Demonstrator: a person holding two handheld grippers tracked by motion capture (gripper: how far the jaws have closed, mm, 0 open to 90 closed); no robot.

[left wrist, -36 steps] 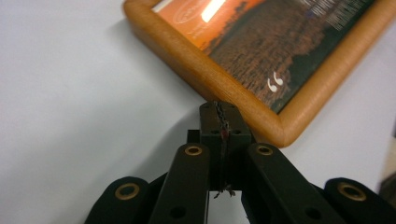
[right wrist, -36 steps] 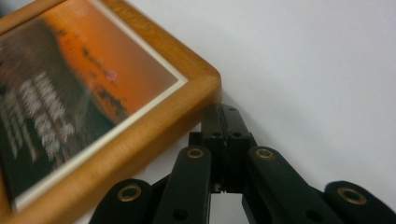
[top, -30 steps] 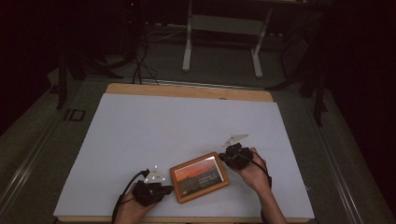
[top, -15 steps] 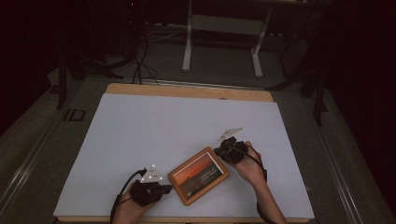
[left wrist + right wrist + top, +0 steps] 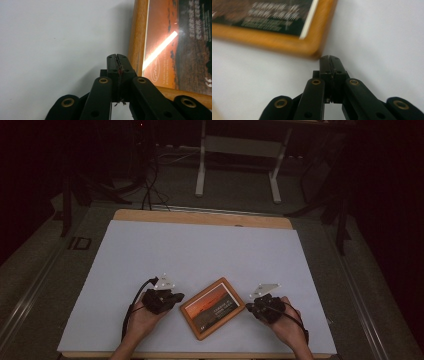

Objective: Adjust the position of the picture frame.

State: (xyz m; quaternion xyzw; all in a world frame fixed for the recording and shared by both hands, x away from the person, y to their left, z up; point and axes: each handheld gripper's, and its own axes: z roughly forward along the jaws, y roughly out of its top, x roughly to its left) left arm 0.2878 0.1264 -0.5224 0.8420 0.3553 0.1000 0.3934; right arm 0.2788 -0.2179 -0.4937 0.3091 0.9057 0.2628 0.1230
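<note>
Wooden picture frame (image 5: 212,307) lies flat between closed, empty left gripper (image 5: 175,298) and right gripper (image 5: 250,307).

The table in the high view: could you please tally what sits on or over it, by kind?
Wooden picture frame: 1
Left gripper, jaws shut: 1
Right gripper, jaws shut: 1
White table: 1
Total: 4

The right gripper (image 5: 329,58) has its two black jaws pressed together. Its tip sits just beside a corner of the wooden picture frame (image 5: 287,41) on the white table (image 5: 382,32).
</note>
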